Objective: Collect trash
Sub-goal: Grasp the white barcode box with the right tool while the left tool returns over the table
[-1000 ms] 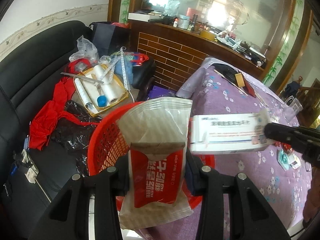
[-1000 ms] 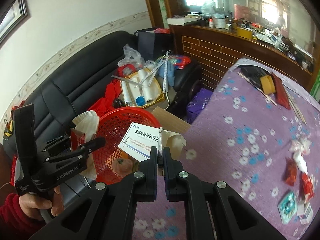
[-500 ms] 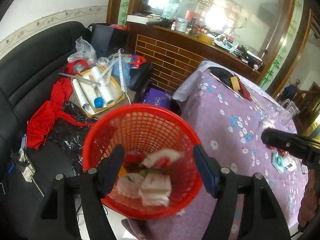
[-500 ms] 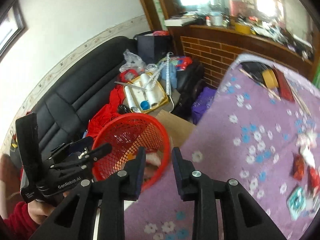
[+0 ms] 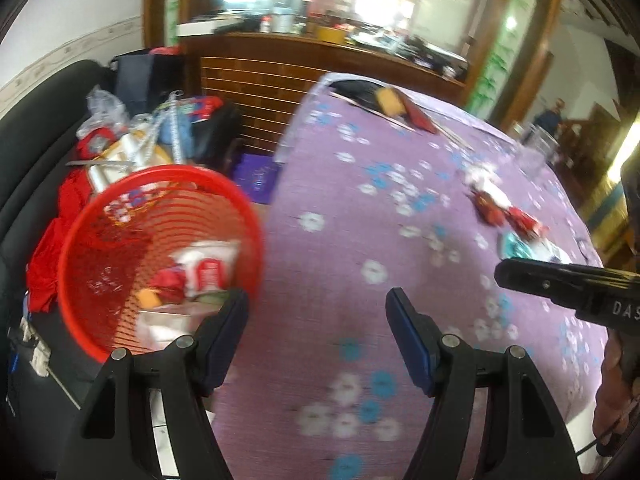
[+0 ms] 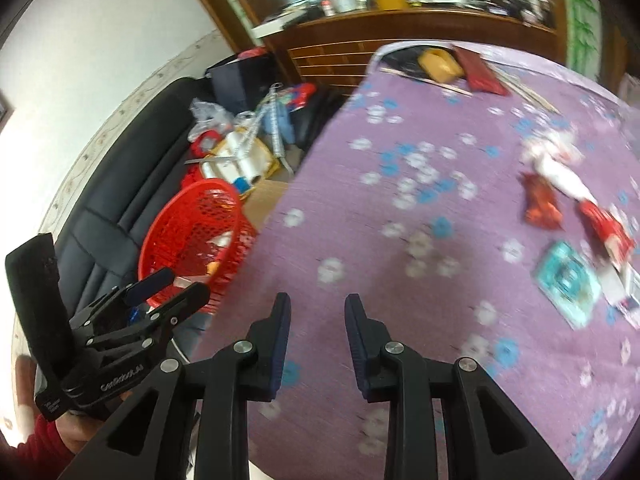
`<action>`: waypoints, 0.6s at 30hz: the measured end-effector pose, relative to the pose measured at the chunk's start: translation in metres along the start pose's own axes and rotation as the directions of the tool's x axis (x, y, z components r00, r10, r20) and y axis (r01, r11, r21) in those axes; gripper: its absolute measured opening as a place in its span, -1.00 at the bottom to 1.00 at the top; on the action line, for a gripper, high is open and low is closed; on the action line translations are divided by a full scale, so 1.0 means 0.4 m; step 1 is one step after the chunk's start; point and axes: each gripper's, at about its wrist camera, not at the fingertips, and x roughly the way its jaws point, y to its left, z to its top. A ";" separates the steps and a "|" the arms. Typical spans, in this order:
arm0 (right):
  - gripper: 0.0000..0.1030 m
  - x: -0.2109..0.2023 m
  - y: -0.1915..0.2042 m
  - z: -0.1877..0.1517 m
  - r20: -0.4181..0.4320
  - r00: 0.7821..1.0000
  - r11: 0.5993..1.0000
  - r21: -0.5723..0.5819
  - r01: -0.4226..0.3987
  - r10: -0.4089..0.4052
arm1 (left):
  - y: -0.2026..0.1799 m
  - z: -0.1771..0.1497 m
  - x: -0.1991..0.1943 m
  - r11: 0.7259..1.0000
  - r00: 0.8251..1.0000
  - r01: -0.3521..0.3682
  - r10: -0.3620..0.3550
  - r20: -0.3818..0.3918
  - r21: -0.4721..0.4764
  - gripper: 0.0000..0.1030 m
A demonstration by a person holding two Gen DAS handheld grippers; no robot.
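Wrappers (image 6: 540, 200) show clearest past right tongs (image 6: 316, 304).

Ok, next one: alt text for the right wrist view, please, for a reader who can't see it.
The right hand-held gripper is open and empty above a purple flowered tablecloth, with red wrappers and a teal packet lying on it at right. At left, the left hand-held gripper, also open, is near a red basket holding trash.

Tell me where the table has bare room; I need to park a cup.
Bare purple cloth lies between the red basket and the wrappers. It is crowded at the wrappers and at the far end by the yellow roll.
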 end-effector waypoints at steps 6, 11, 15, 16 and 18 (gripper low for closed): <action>-0.41 -0.079 -0.156 -0.040 0.017 0.998 0.995 0.084 0.053 -0.055 | -0.130 -0.010 0.018 0.997 0.998 0.058 -0.057 -0.021 0.059 0.35; -0.30 -0.159 -0.350 -0.052 0.023 0.987 0.975 0.158 0.155 -0.160 | -0.231 -0.024 0.031 0.991 0.995 0.091 -0.088 -0.041 0.096 0.35; -0.12 -0.204 -0.513 -0.031 0.017 0.969 0.951 0.193 0.241 -0.248 | -0.292 -0.033 0.035 0.988 0.994 0.102 -0.097 -0.048 0.118 0.35; -0.12 -0.214 -0.558 -0.023 0.028 0.961 0.942 0.205 0.265 -0.276 | -0.302 -0.034 0.035 0.987 0.994 0.103 -0.098 -0.049 0.119 0.35; -0.09 -0.212 -0.634 0.000 0.023 0.955 0.936 0.208 0.284 -0.295 | -0.323 -0.037 0.038 0.987 0.993 0.107 -0.101 -0.054 0.118 0.35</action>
